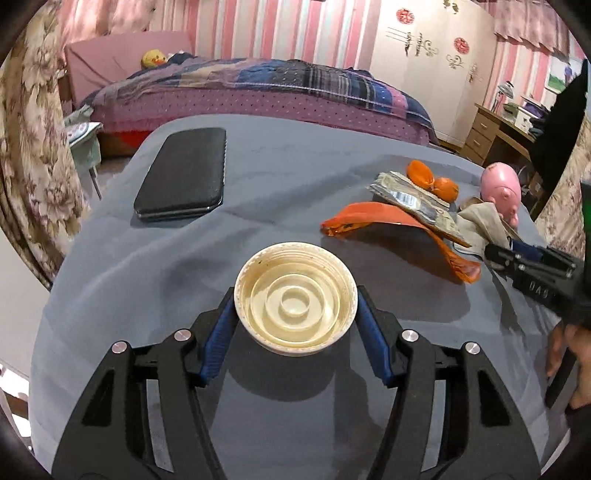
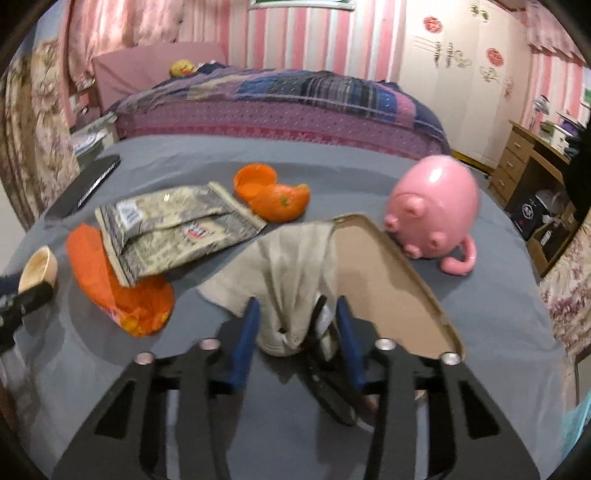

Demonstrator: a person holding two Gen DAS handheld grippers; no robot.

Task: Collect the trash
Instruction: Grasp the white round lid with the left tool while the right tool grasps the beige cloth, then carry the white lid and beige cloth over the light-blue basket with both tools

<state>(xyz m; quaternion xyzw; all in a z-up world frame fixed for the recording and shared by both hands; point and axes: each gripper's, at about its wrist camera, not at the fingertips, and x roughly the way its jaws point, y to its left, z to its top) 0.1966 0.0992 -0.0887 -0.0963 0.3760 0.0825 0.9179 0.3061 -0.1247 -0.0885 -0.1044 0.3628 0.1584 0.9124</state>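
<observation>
The left gripper (image 1: 295, 314) squeezes a cream lid (image 1: 295, 297). The right gripper (image 2: 297, 325) pinches a gray rag (image 2: 295, 266).

Pink-and-white striped wallpaper (image 1: 236, 22) covers the far wall of a bedroom. A bed (image 1: 258, 96) runs across the middle distance, spread with a purple dotted cover and a patchwork plaid quilt (image 2: 295, 88), and a pink headboard (image 1: 110, 62) stands at its left end. A yellow duck plush (image 1: 153, 59) sits near the pillows. A floral curtain (image 1: 33, 155) hangs along the left edge. On the right stands a cream wardrobe (image 1: 436, 55) with red and scrolled decals, and beside it a wooden desk with drawers (image 2: 517, 162), cluttered on top. The light is soft and indoor.
</observation>
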